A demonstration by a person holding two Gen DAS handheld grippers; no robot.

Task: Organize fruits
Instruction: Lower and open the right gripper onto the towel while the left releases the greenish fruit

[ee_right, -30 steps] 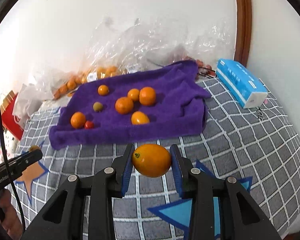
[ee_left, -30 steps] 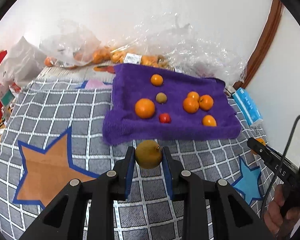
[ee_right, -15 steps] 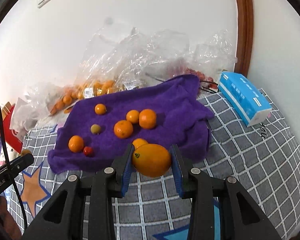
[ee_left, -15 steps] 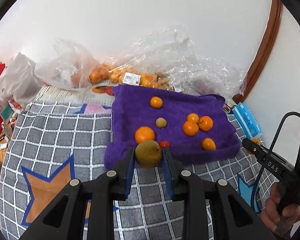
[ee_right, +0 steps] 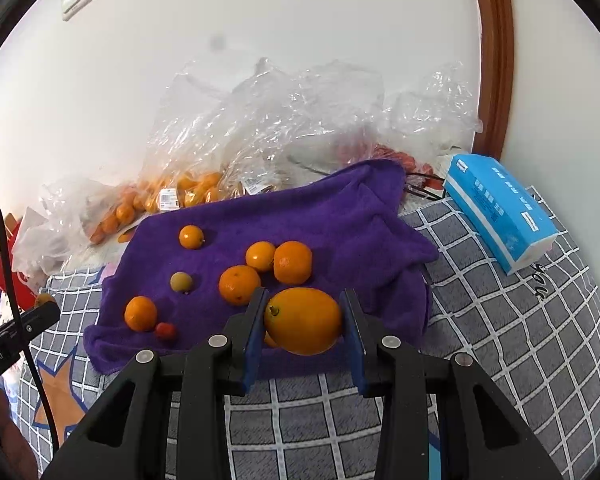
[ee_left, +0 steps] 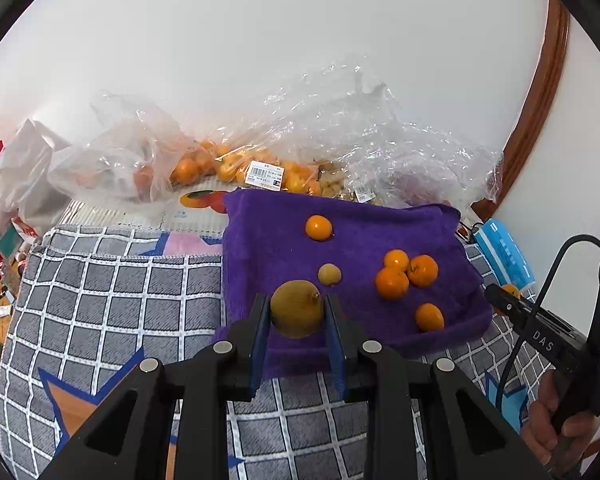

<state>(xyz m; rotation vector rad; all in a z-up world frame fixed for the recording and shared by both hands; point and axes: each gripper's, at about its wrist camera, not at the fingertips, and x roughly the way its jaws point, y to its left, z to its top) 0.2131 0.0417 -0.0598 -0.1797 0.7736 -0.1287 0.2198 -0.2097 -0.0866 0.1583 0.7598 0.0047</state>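
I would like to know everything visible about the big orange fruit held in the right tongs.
The big oval orange fruit has smooth, glossy, deep orange skin and a small dark stem stub on its left end. It lies sideways between the blue pads of the right tongs, which press on its two ends, so it is clamped and lifted off the surface. It hangs over the near edge of the purple terry towel, in front of the smaller oranges lying there. Only the pads touch it, as far as can be seen.

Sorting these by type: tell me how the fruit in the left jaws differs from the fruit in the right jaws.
The left gripper holds a dull yellow-brown fruit; the right gripper holds a bright orange fruit. The yellow-brown fruit looks rounder, the orange fruit more oval. Both are clamped between jaws, at the near edge of the purple towel.
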